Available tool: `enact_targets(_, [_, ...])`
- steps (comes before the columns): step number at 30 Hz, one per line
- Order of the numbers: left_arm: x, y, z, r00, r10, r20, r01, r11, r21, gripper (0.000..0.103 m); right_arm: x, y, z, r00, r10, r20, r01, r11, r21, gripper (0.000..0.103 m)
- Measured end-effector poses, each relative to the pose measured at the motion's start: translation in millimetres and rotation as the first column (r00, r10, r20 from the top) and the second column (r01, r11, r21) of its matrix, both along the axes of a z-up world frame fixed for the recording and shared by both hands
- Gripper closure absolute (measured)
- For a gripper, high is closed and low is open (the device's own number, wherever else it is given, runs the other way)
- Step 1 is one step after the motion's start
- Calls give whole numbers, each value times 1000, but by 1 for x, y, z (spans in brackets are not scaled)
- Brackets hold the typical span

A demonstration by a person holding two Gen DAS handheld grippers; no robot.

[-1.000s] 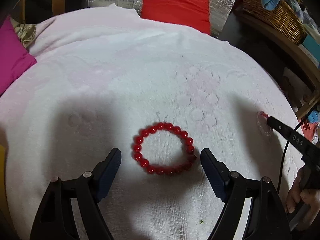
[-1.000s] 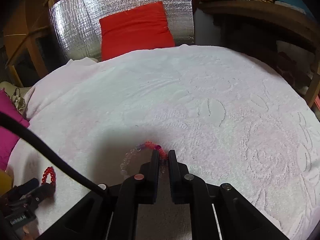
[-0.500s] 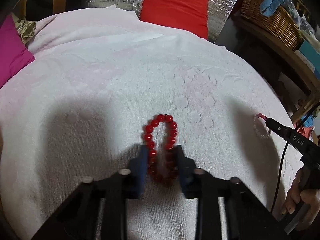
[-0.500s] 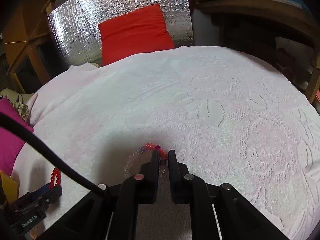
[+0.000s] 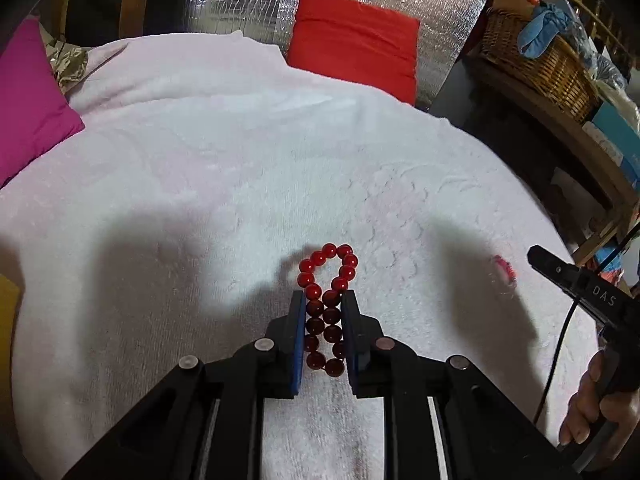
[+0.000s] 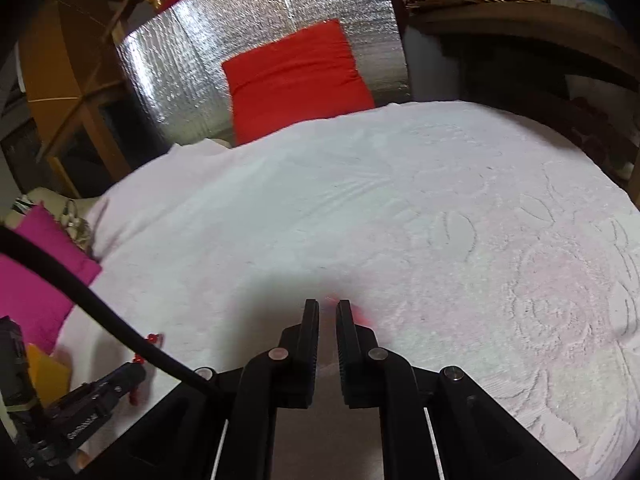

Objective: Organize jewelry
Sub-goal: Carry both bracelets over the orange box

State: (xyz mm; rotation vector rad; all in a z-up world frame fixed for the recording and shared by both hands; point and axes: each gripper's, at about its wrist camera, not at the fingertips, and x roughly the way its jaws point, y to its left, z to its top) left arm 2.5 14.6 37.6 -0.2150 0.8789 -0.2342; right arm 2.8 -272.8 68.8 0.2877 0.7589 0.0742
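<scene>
While pressed between the blue pads of the left gripper (image 5: 323,300), squeezed from a ring into a long narrow loop: the red bead bracelet (image 5: 329,304). Jaws closed onto both sides of it, about half its length caught between the fingers, the far end bulging out past the fingertips and lifted a little above the white towel (image 5: 224,184), with a shadow thrown just to the left. Seen again from the right wrist camera at the near left edge, a few red beads (image 6: 150,340) showing beside a black cable (image 6: 100,312). Nearly closed too, the right gripper (image 6: 327,305), only a thin gap between its fingers; a blurred reddish smear (image 6: 360,316) just off the right fingertip, too smeared to tell whether pinched or merely touching. From the left wrist camera, a small blurred pink-red bead piece (image 5: 505,271) hanging just left of the right gripper's tip, far right on the towel. Beyond the towel, at the far side, a red cushion (image 5: 354,48) against silver foil sheeting (image 5: 248,4); at the left, a magenta cushion (image 5: 28,100).
</scene>
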Motion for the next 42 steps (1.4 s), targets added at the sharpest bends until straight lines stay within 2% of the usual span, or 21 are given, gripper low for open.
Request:
enact_targets(3, [-4, 1, 7, 1000, 10, 15, -10, 1000, 4, 85, -5, 6, 6, 999, 30, 17, -31, 999, 17, 93])
enact_targets(7, [-12, 7, 14, 999, 35, 19, -35, 999, -6, 85, -10, 7, 16, 997, 72, 35, -75, 993, 90, 93])
enact_targets(19, [-45, 21, 43, 991, 97, 90, -99, 995, 27, 85, -30, -14, 38, 994, 84, 75, -103, 947, 304, 93])
enact_targets(22, [-50, 24, 42, 990, 107, 89, -110, 993, 36, 85, -36, -15, 43, 995, 57, 83, -76, 965, 252, 93])
enact_targets(25, [-54, 27, 36, 991, 115, 65, -118, 992, 41, 85, -32, -16, 37, 998, 29, 51, -39, 977, 209, 93])
enact_targets(28, [-56, 27, 32, 992, 111, 56, -114, 992, 48, 85, -16, -13, 21, 1000, 2, -10, -1, 995, 103, 92])
enact_targets(29, [-56, 27, 33, 992, 109, 58, -112, 992, 51, 85, -12, -13, 15, 1000, -4, -28, 6, 997, 78, 90])
enact_targets(30, [-55, 28, 33, 992, 107, 58, -111, 993, 52, 85, -6, -12, 9, 999, -13, -49, 16, 999, 52, 84])
enact_targets(32, [-54, 29, 33, 993, 104, 57, -107, 993, 47, 85, 5, -11, -1, 997, -25, -75, 25, 1000, 11, 81])
enact_targets(38, [-49, 30, 35, 994, 88, 60, -91, 995, 42, 85, 29, 1, -28, 987, -25, -156, 6, 992, -125, 81])
enact_targets(42, [-48, 33, 37, 994, 83, 64, -85, 996, 33, 85, 32, 12, -29, 990, -20, -137, -10, 976, -219, 80])
